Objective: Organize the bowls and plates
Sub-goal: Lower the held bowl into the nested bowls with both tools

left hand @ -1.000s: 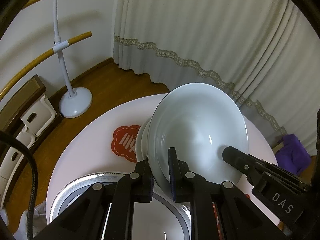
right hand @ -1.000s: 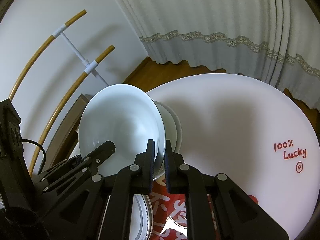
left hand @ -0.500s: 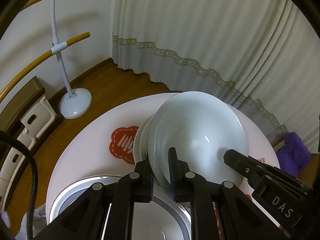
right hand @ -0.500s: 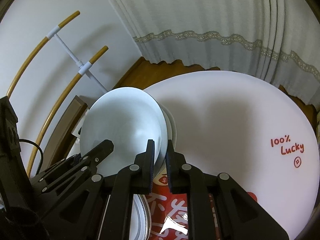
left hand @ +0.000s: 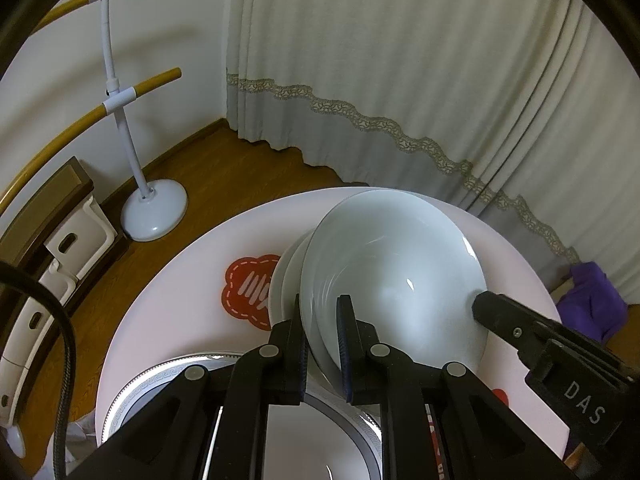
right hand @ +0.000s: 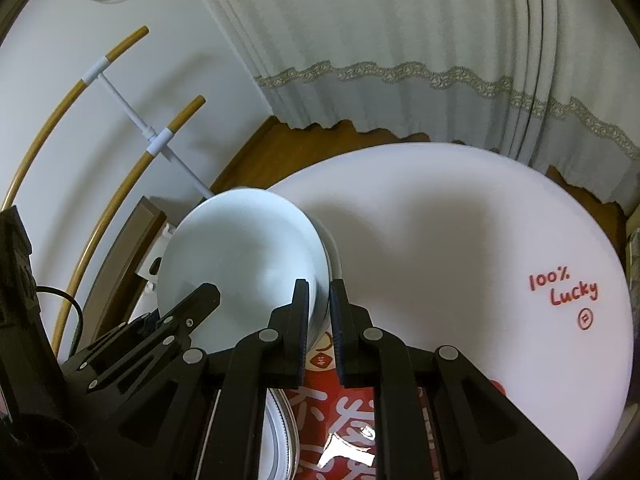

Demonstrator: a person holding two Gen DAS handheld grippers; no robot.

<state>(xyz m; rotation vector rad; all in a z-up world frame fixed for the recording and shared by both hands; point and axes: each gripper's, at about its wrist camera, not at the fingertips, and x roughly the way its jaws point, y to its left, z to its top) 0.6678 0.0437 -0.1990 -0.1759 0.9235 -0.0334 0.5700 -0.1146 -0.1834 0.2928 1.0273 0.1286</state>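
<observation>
White bowl [left hand: 396, 280] held tilted over the stacked bowls [left hand: 286, 276] at table [right hand: 460, 240] centre-left, left gripper [left hand: 322, 332] clamped on its near rim, right gripper [right hand: 319, 312] jaws just easing apart around the opposite rim. Step judged: nesting; next, level and release. Patterned plate [left hand: 160, 376] lies near; open room far right

Both wrist views – close, angled down – share bowl [left hand: 394, 276].
</observation>
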